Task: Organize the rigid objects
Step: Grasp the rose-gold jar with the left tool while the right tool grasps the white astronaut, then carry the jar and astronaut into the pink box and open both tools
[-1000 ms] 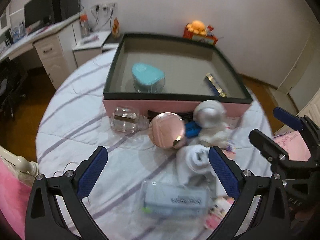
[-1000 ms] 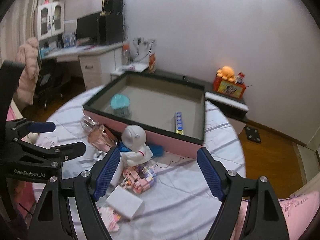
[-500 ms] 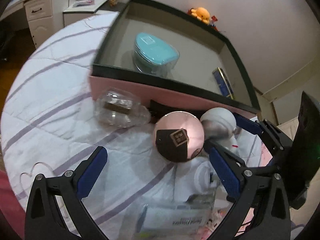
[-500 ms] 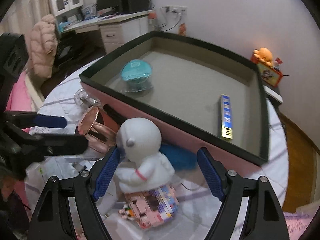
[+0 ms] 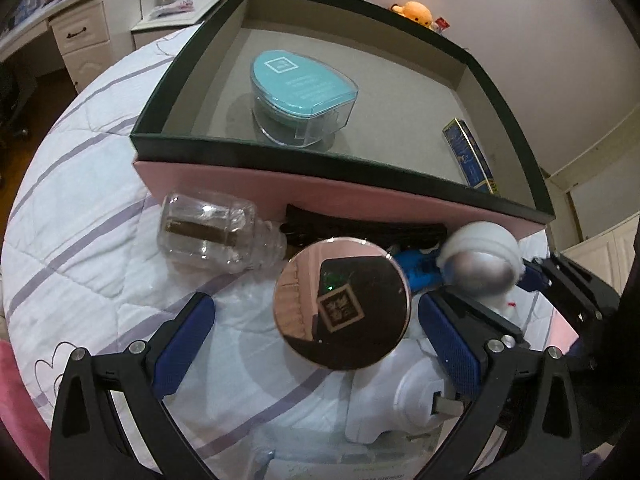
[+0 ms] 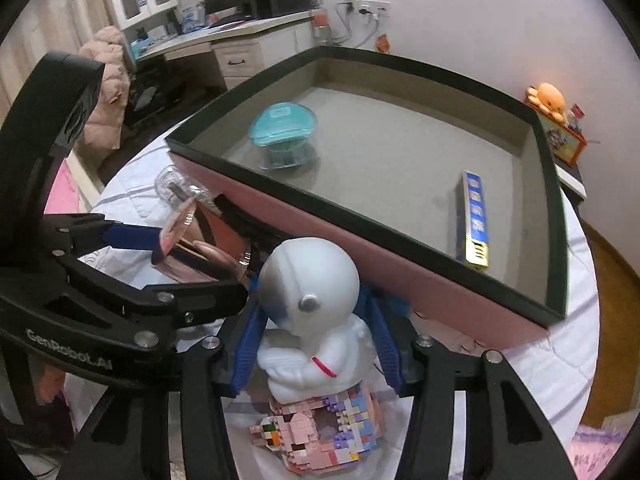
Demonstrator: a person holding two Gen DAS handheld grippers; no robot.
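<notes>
A white astronaut figure [image 6: 308,312] stands in front of the pink box [image 6: 400,276]. My right gripper [image 6: 316,344] is closing on it, with both blue pads against its body. In the left wrist view the astronaut [image 5: 480,256] shows at the right, with one right fingertip [image 5: 536,276] beside it. A round rose-gold mirror case [image 5: 342,304] lies between the wide-apart fingers of my open left gripper [image 5: 316,340], untouched. The right wrist view shows the same case [image 6: 188,240] between the left gripper's [image 6: 200,266] fingers.
The box's dark green rim [image 5: 320,160] encloses a teal-lidded clear container [image 5: 302,80] and a blue-gold carton [image 5: 470,156]. A clear jar [image 5: 212,232] lies against the box front. A pink brick model [image 6: 316,428] sits under the astronaut; a white device [image 5: 400,400] lies on the striped quilt.
Both grippers have come down and closer to the objects. The right jaws narrowed from wide apart onto the astronaut. The left fingers now flank the rose-gold case.
</notes>
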